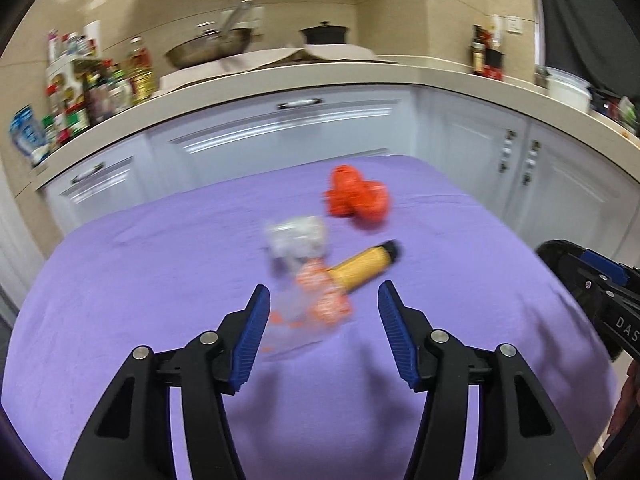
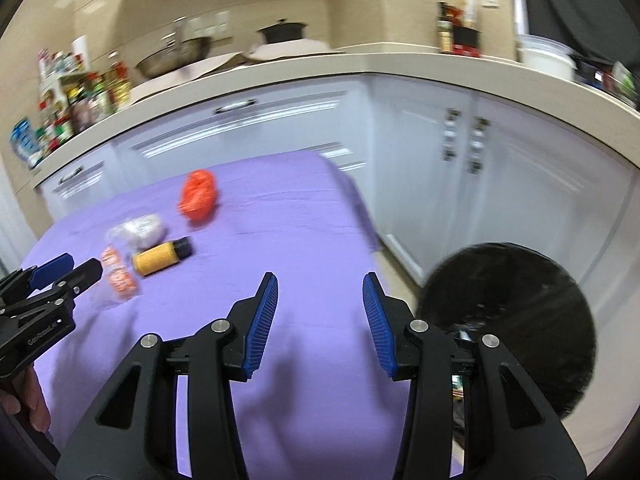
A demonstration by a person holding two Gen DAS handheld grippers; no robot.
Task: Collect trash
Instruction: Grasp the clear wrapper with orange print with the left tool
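We see a matt purple cloth [image 1: 160,264], a crinkled clear plastic wrapper [image 1: 298,236], ribbed blue gripper pads [image 1: 256,336] and possibly orange plastic bag [image 1: 358,198].

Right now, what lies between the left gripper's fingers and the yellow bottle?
In the left wrist view, a clear plastic wrapper with orange print lies between the open left gripper and the yellow bottle.

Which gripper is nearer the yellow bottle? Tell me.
Left. The left gripper is open just short of the yellow bottle, beside the clear wrapper. The right gripper is open farther off, near the black bin.
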